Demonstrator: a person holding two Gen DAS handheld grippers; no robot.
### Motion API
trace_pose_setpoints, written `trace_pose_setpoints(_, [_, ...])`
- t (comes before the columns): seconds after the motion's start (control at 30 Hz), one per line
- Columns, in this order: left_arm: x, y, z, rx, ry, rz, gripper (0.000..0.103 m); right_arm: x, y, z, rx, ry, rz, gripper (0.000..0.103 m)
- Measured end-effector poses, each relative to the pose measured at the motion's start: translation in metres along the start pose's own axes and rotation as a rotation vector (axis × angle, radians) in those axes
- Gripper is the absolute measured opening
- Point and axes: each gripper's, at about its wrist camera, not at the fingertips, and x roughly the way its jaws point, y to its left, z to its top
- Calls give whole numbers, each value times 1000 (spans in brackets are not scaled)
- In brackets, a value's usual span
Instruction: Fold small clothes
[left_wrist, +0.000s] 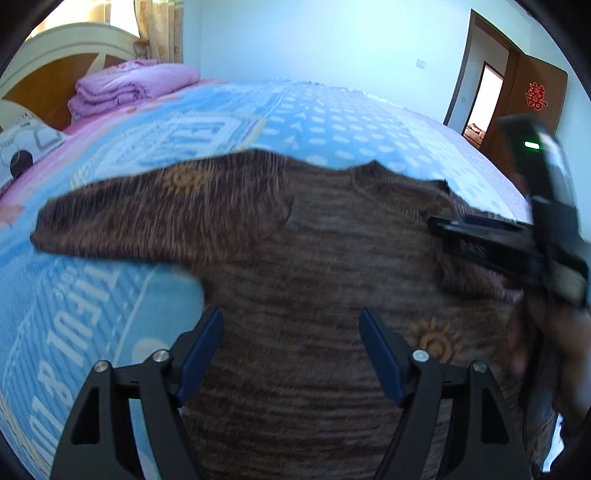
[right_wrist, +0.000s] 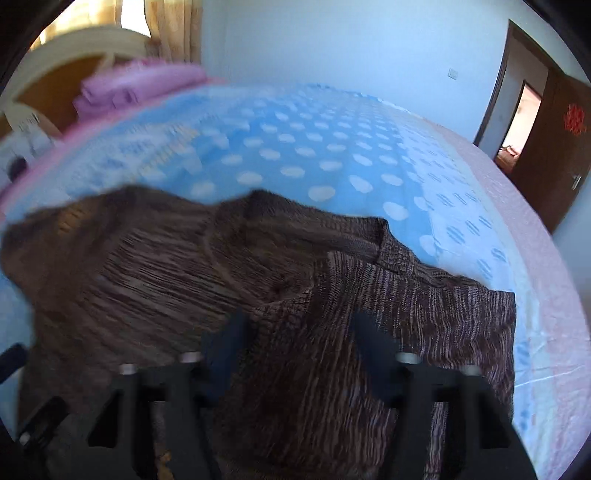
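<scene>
Quick rundown of where you're at: the brown knit sweater (left_wrist: 332, 258) is lying flat on the blue spotted blanket (left_wrist: 314, 122) on the bed, neck opening toward the far side. In your left wrist view, one sleeve (left_wrist: 147, 218) sticks straight out to the left of the picture and rests on the blanket, with a little orange sun pattern near the shoulder. The other side looks bunched and doubled over onto the body. In the right wrist view you can see that flap of fabric (right_wrist: 406, 314) lying over the sweater's body, its edge running diagonally.

Your left gripper (left_wrist: 291, 321) is spread wide over the lower middle of the sweater. Both blue pads (left_wrist: 201, 354) are apart and there's nothing pinched between them, just knit underneath.

Your right gripper (right_wrist: 303, 325) is the fuzzy one. Its fingers are blurred, and the folded-over fabric runs up between them. In the left wrist view it pokes in from the right edge (left_wrist: 476, 236), right at the bunched shoulder area. I honestly can't tell whether the pads are actually squeezing the knit or just sitting around it.

Other stuff in the room: a folded purple quilt (left_wrist: 125, 88) sits up by the wooden headboard (left_wrist: 44, 85), well away from the sweater. There's a curtain (left_wrist: 162, 29) behind that, and a brown door (left_wrist: 532, 96) with a red decoration on the far right
</scene>
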Motion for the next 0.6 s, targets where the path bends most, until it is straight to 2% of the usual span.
trace_pose_setpoints(0.07, [0, 5, -5, -2, 3, -15, 79, 10, -10, -1, 56, 37, 8, 25])
trace_pose_setpoints(0.1, [1, 6, -7, 1, -3, -29, 79, 11, -16, -2, 87, 37, 21, 16])
trace_pose_setpoints(0.13, [0, 7, -9, 3, -9, -40, 79, 9, -23, -3, 113, 25, 36, 11])
trace_pose_setpoints(0.3, [-1, 7, -11, -3, -25, -64, 79, -30, -67, -8, 308, -130, 228, 10])
trace_pose_setpoints(0.33, [-1, 7, -11, -4, -29, -66, 79, -34, -72, -9, 342, -154, 289, 11])
trace_pose_setpoints(0.37, [-2, 7, -12, -4, -32, -70, 79, -35, -75, -8, 364, -163, 387, 18])
trace_pose_setpoints(0.4, [-2, 7, -12, -3, -33, -73, 79, -33, -75, -7, 363, -147, 461, 47])
trace_pose_setpoints(0.43, [-2, 7, -12, -3, -34, -77, 79, -31, -70, -6, 339, -113, 483, 65])
trace_pose_setpoints(0.47, [-2, 8, -12, -5, -35, -80, 79, -31, -66, -6, 323, -106, 467, 79])
trace_pose_setpoints(0.57, [-4, 11, -14, -11, -40, -91, 79, -44, -55, -15, 250, -143, 460, 79])
trace_pose_setpoints(0.6, [-4, 11, -14, -14, -43, -94, 79, -49, -55, -20, 247, -151, 430, 79])
